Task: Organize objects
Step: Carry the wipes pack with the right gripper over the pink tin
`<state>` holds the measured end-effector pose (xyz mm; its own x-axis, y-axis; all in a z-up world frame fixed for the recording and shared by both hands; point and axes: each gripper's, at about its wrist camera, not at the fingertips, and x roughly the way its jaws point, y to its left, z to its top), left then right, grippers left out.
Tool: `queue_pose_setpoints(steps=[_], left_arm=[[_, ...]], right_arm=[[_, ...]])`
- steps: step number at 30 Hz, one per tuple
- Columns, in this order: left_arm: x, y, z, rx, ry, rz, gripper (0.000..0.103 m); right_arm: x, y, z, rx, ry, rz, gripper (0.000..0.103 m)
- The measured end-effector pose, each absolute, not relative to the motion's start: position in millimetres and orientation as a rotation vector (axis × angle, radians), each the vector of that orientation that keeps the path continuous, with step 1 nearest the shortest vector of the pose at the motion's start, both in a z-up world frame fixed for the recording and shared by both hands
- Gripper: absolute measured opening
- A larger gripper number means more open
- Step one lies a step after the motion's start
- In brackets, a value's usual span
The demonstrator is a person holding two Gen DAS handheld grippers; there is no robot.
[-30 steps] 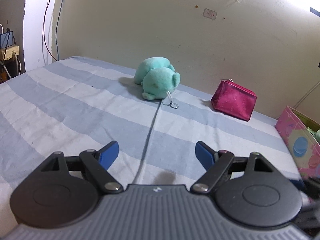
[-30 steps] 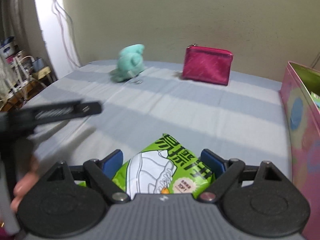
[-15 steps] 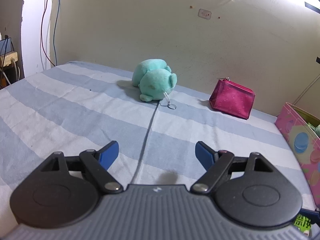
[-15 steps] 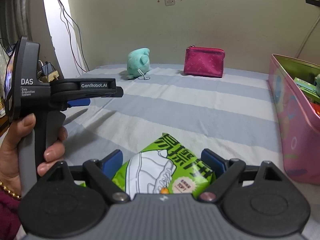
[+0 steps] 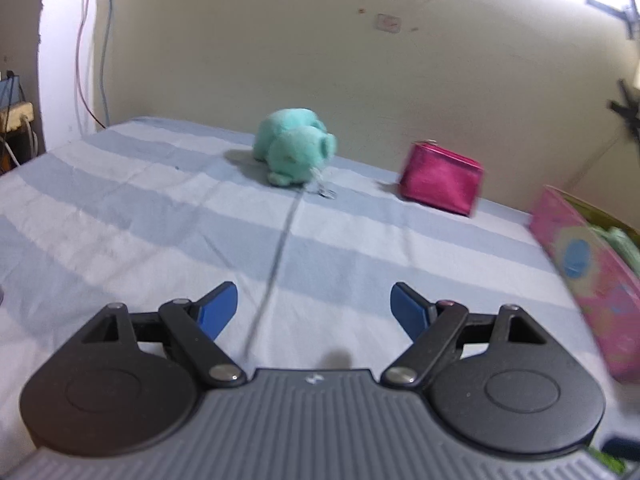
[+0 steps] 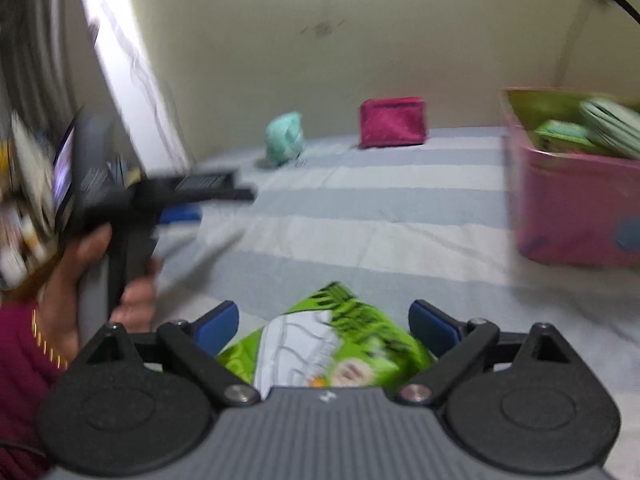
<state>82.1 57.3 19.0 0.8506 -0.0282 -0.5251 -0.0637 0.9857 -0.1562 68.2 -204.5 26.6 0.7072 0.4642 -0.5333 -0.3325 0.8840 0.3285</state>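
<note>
Two things still lie loose on the bed while a snack packet travels toward the box.

Right gripper carries the green snack packet between its jaws, which are opening, the packet tilting between the pads and apparently about to go free. Judged step: delivering it to the pink box at the bed's right edge, so the next move calls for reaching over that rim before it drops. Left gripper hovers with jaws spread on nothing, facing the teal plush toy and red pouch along the far edge by the wall. Striped bed between is open; the box wall is the only obstacle.
</note>
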Motion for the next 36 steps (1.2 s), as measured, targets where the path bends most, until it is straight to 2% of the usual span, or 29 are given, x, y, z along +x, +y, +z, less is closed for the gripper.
queue_pose_setpoints(steps=[8, 18, 21, 22, 26, 27, 28, 31, 36], left_arm=[[10.6, 37.2, 37.3, -0.112, 0.639, -0.184, 0.085], [-33.8, 22.9, 38.8, -0.164, 0.752, -0.360, 0.083], [-37.4, 27.5, 39.3, -0.221, 0.789, -0.398, 0.081], [-37.2, 26.4, 37.0, -0.233, 0.811, -0.425, 0.077], [-32.9, 11.4, 16.1, -0.272, 0.924, -0.495, 0.070], [-30.3, 8.0, 10.2, -0.291, 0.943, -0.505, 0.069], [-30.7, 5.3, 10.9, -0.289, 0.920, -0.502, 0.069], [-21.8, -4.6, 11.7, -0.275, 0.912, -0.504, 0.067], [7.7, -14.5, 11.7, -0.225, 0.886, -0.467, 0.066]], right_arm=[[50.3, -270.0, 33.5, 0.373, 0.585, 0.369, 0.087], [55.8, -275.6, 31.2, 0.390, 0.604, 0.436, 0.065], [58.7, -271.9, 28.3, 0.394, 0.613, 0.458, 0.062], [59.7, -271.2, 26.6, 0.400, 0.619, 0.463, 0.061], [62.8, -269.5, 19.5, 0.434, 0.651, 0.484, 0.055], [63.5, -268.6, 17.5, 0.432, 0.667, 0.486, 0.050], [64.3, -267.4, 15.0, 0.429, 0.688, 0.497, 0.039], [60.6, -265.6, 13.1, 0.429, 0.710, 0.539, 0.030], [42.3, -270.3, 12.5, 0.428, 0.707, 0.544, 0.029]])
